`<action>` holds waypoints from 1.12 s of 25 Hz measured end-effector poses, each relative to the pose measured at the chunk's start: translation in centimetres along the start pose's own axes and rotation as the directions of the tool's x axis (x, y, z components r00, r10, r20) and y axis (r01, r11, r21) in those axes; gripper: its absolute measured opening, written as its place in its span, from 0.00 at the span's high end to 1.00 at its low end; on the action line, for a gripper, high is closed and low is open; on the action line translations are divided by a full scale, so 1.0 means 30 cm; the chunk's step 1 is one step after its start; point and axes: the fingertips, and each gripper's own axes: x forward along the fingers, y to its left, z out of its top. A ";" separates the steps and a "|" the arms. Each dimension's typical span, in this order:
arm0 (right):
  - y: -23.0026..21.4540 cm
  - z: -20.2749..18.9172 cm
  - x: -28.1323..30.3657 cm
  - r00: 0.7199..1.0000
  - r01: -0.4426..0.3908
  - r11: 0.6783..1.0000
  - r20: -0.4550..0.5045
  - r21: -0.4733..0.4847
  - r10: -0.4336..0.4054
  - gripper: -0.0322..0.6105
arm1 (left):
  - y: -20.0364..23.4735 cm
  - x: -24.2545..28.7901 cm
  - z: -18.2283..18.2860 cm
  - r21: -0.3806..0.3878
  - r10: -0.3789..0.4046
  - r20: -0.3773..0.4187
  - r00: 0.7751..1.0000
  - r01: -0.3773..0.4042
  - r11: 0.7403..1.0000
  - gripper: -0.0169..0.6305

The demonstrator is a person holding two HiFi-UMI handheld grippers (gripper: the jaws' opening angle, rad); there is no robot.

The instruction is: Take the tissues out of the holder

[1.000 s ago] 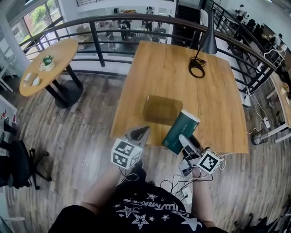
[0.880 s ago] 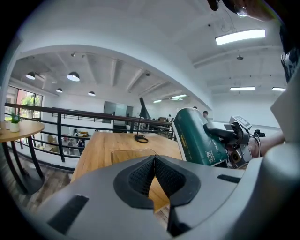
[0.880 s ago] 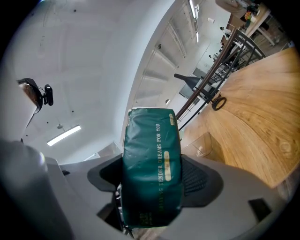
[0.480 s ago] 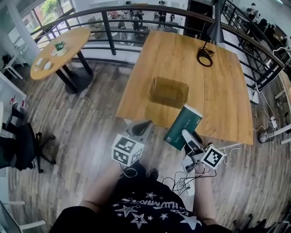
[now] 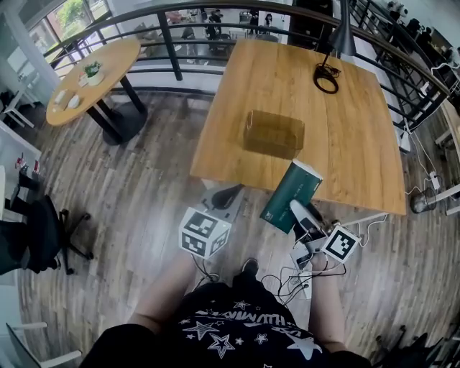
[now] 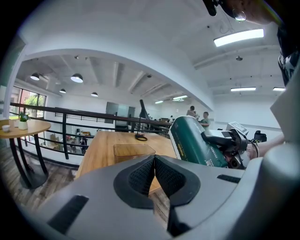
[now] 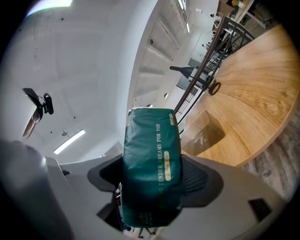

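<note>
A dark green tissue pack [image 5: 291, 195] is held tilted in the air over the table's near edge, with my right gripper [image 5: 302, 215] shut on its lower end. In the right gripper view the pack [image 7: 152, 164] fills the space between the pads. The holder [image 5: 273, 134], a clear brownish box, stands on the wooden table [image 5: 359, 144], apart from the pack and with nothing visible in it. My left gripper [image 5: 219, 198] hangs shut and empty over the floor, left of the pack. Its view shows the pack [image 6: 194, 140] to the right and the holder [image 6: 133, 150] ahead.
A black desk lamp with a coiled cable [image 5: 327, 75] stands at the table's far side. Behind it runs a dark railing [image 5: 215, 11]. A round table [image 5: 93, 75] is at the left, a black chair [image 5: 29, 241] nearer. Cables and a power strip [image 5: 302, 277] lie on the floor.
The right gripper has drawn the tissue pack back from the holder toward the near table edge. The view has pulled back from the table. The left gripper stays shut.
</note>
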 end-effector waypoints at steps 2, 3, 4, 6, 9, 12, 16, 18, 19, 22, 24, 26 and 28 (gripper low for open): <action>0.026 -0.036 -0.002 1.000 0.017 1.000 0.010 0.003 -0.018 0.39 | 0.006 -0.038 -0.002 0.003 -0.015 0.003 1.000 0.015 1.000 0.95; 0.042 -0.052 -0.005 0.999 0.029 1.000 0.017 0.000 -0.029 0.39 | 0.007 -0.059 0.002 0.007 -0.024 0.006 1.000 0.024 1.000 0.95; 0.059 -0.067 -0.009 0.999 0.040 0.999 0.025 -0.009 -0.040 0.39 | 0.006 -0.080 0.009 0.013 -0.034 0.010 0.999 0.034 0.999 0.95; 0.096 -0.095 -0.016 0.997 0.059 0.998 0.044 -0.035 -0.057 0.39 | 0.001 -0.127 0.024 0.026 -0.053 0.021 0.998 0.053 0.998 0.95; 0.155 -0.152 -0.025 0.996 0.062 0.997 0.061 -0.043 -0.059 0.39 | -0.005 -0.204 0.030 0.038 -0.073 0.031 0.997 0.072 0.997 0.95; 0.214 -0.220 -0.033 0.996 0.062 0.997 0.066 -0.048 -0.059 0.39 | -0.005 -0.286 0.017 0.042 -0.084 0.036 0.996 0.082 0.996 0.95; 0.282 -0.295 -0.062 0.995 0.068 0.996 0.083 -0.058 -0.063 0.39 | -0.014 -0.381 -0.003 0.044 -0.098 0.042 0.994 0.096 0.994 0.95; 0.311 -0.326 -0.084 0.992 0.078 0.996 0.101 -0.054 -0.072 0.39 | -0.025 -0.424 -0.009 0.050 -0.107 0.046 0.993 0.105 0.993 0.95; 0.326 -0.340 -0.095 0.991 0.083 0.995 0.110 -0.053 -0.077 0.39 | -0.030 -0.445 -0.012 0.052 -0.113 0.047 0.992 0.111 0.992 0.95; 0.374 -0.382 -0.120 0.987 0.091 0.994 0.135 -0.057 -0.082 0.39 | -0.040 -0.505 -0.022 0.055 -0.129 0.053 0.990 0.126 0.990 0.95; 0.402 -0.412 -0.134 0.985 0.093 0.994 0.150 -0.058 -0.083 0.39 | -0.045 -0.548 -0.034 0.056 -0.136 0.055 0.989 0.133 0.990 0.95; 0.424 -0.443 -0.154 0.983 0.094 0.994 0.162 -0.060 -0.083 0.39 | -0.056 -0.588 -0.049 0.061 -0.143 0.058 0.988 0.139 0.988 0.95; 0.448 -0.471 -0.167 0.982 0.090 0.994 0.171 -0.064 -0.078 0.39 | -0.064 -0.626 -0.060 0.066 -0.148 0.062 0.987 0.144 0.987 0.95</action>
